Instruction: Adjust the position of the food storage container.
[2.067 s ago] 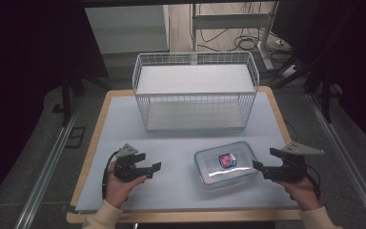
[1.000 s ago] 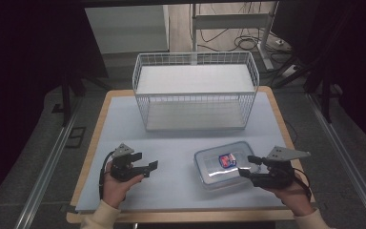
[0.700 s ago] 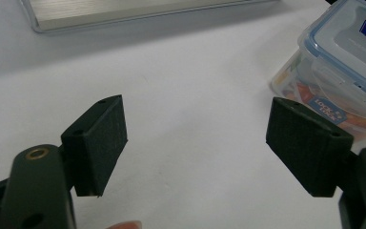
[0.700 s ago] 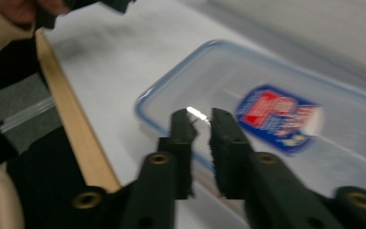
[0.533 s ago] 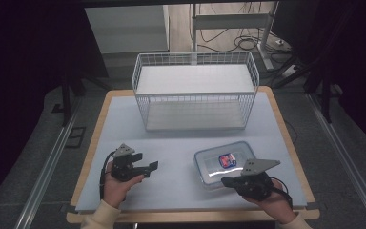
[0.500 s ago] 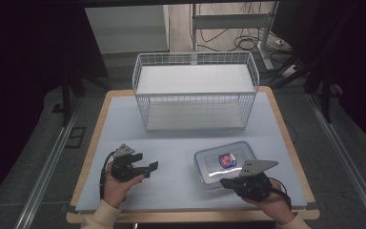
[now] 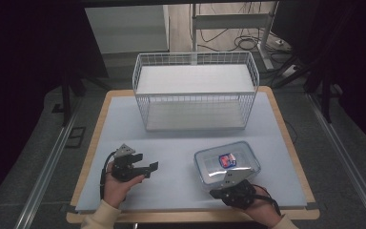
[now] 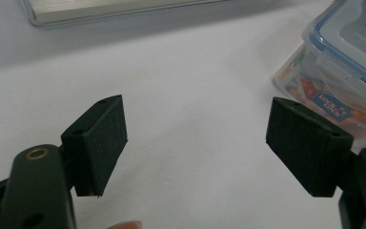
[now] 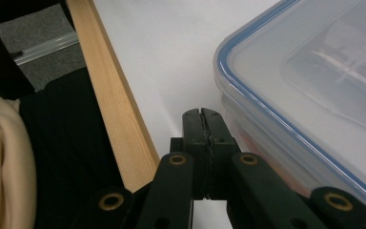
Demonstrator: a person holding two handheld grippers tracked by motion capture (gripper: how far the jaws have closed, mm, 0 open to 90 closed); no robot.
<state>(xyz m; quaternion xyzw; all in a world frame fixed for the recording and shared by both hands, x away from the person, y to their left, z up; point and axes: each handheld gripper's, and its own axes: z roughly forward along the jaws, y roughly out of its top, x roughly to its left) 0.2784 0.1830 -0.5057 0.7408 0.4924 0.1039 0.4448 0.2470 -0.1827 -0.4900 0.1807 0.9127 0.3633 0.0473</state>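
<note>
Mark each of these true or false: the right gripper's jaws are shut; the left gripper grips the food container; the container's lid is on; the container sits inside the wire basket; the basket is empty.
1. The right gripper has its jaws shut. True: they meet with nothing between them, beside the clear food container.
2. The left gripper grips the container. False: its jaws stand open over bare table, apart from the container.
3. The blue-rimmed lid is on the container. True.
4. The container sits inside the white wire basket. False: it rests on the table in front of the basket.
5. The basket is empty. True.
</note>
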